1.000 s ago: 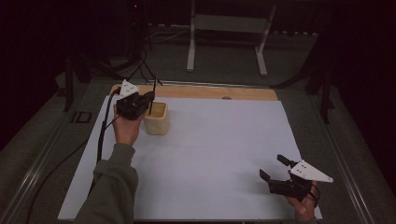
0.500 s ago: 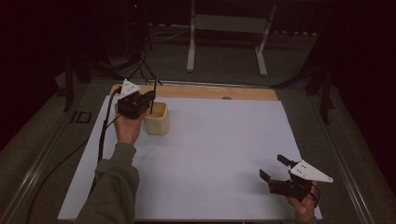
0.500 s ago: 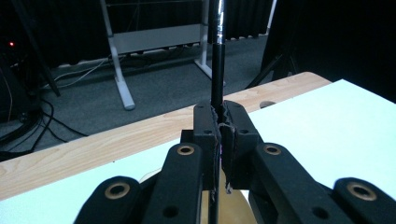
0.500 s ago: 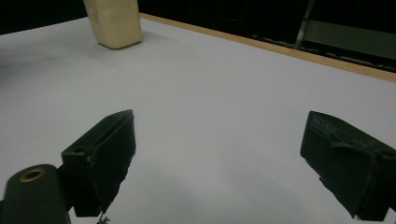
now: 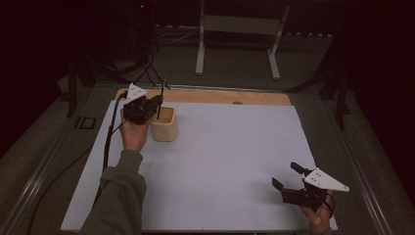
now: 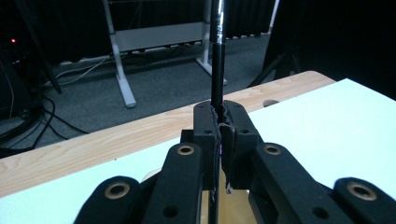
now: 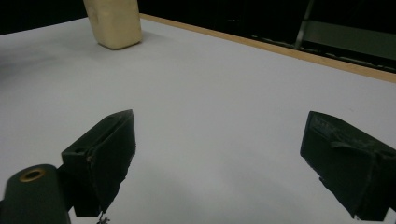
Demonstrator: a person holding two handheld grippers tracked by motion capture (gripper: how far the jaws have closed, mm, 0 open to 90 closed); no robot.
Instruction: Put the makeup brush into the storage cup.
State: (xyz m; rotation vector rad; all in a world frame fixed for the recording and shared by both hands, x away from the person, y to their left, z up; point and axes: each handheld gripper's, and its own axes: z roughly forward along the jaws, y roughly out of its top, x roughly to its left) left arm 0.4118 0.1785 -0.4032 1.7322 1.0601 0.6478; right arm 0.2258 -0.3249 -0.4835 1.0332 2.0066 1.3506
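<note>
Nothing has moved: we see both claws where they were.
Left claw [image 5: 155,101] grips a thin black rod [image 6: 216,56] upright over the beige cup [image 5: 164,124] at the bench's [image 5: 235,147] far left; right claw [image 5: 288,175] rests wide apart near the front right corner.

In the left gripper view the top edge is cutting off the thin black rod [image 6: 216,56], and the left hand-held gripper [image 6: 219,123] is hiding its lower end; in the right gripper view the top edge is cropping the cream container [image 7: 113,23], concealing its opening
</note>
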